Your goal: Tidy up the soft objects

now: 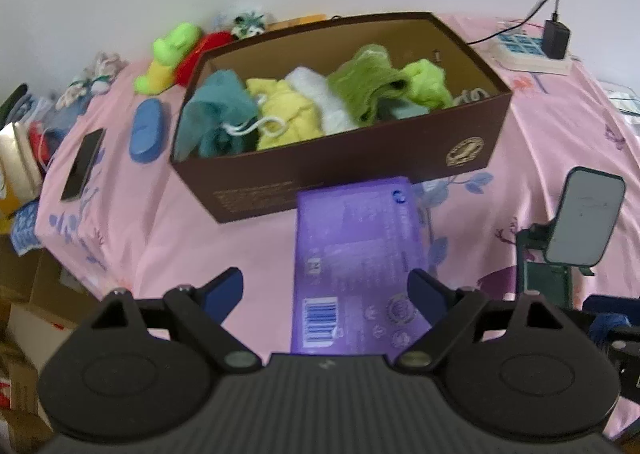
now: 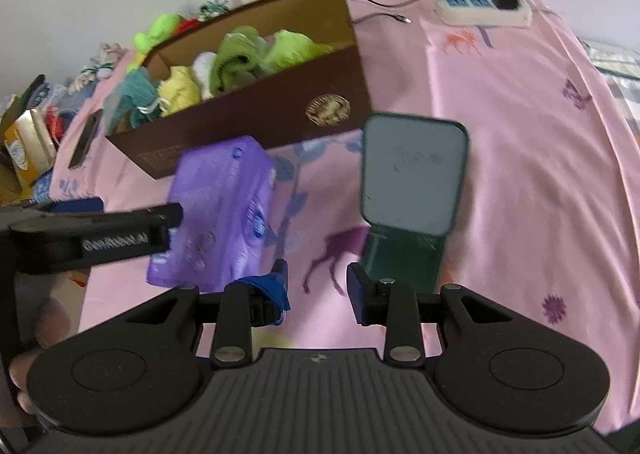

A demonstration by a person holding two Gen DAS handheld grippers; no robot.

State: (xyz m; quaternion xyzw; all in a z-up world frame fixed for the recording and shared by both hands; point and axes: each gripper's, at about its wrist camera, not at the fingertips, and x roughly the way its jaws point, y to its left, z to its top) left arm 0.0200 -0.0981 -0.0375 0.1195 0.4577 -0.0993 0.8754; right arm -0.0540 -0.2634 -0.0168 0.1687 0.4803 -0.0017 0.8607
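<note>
Left wrist view. Nearest: left gripper, jaws spread wide, blue pads either side of a purple soft pack without clearly touching it; right pad is close against its edge, left pad well apart. The pack lies flat on the pink bedsheet, barcode end toward the camera, far end touching or just short of the brown box (cannot tell which). The box is open-topped and holds soft items in a row: teal cloth with a white drawstring at the left end, then yellow cloth, white fluffy piece, olive-green knit, bright lime piece at the right. Outside the box, left: blue oval case, dark phone. Behind the box's left corner: lime-green plush against something red. Power strip with black adapter at far right. A green stand with a pale rounded panel at the right.

Right wrist view. Nearest: right gripper, jaws parted moderately, nothing between them; a scrap of blue material hangs on the left pad. The green stand is just ahead, upright on the sheet. The purple pack lies left of it, with the left gripper's dark body over its near-left side. The brown box is beyond, showing the same soft contents. Fingers are visible at the lower left edge.
</note>
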